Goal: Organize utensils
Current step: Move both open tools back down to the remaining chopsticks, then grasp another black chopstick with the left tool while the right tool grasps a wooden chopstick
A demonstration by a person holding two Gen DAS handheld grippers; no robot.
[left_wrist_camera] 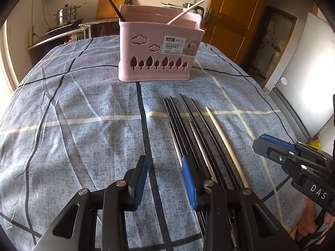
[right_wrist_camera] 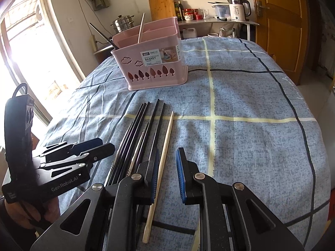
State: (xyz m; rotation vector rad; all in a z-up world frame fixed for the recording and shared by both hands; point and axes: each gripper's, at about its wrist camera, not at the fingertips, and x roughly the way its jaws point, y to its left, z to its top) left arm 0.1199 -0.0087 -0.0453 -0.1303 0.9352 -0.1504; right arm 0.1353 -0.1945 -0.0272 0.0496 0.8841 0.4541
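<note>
A pink basket [left_wrist_camera: 159, 62] [right_wrist_camera: 150, 71] stands at the far side of the blue checked tablecloth, with one black chopstick [left_wrist_camera: 108, 0] and one wooden chopstick [left_wrist_camera: 184, 12] leaning in it. In front of it lie several black chopsticks [left_wrist_camera: 182, 121] [right_wrist_camera: 144, 125], two metal ones [left_wrist_camera: 199, 142] [right_wrist_camera: 140, 144] and a wooden one [left_wrist_camera: 224, 142] [right_wrist_camera: 166, 138]. My left gripper [left_wrist_camera: 164, 161] [right_wrist_camera: 102, 146] is open over bare cloth, just left of the row. My right gripper [right_wrist_camera: 167, 154] [left_wrist_camera: 258, 143] hangs open above the wooden chopstick, which shows in the gap near the left pad, not pinched.
The table edge [right_wrist_camera: 314, 167] drops off to the right, and a fridge [left_wrist_camera: 303, 73] and a wooden door [right_wrist_camera: 280, 21] stand beyond it. A steamer pot [left_wrist_camera: 66, 13], a cutting board [right_wrist_camera: 161, 4] and a kettle [right_wrist_camera: 238, 8] sit on counters behind. A bright window [right_wrist_camera: 27, 48] is at the left.
</note>
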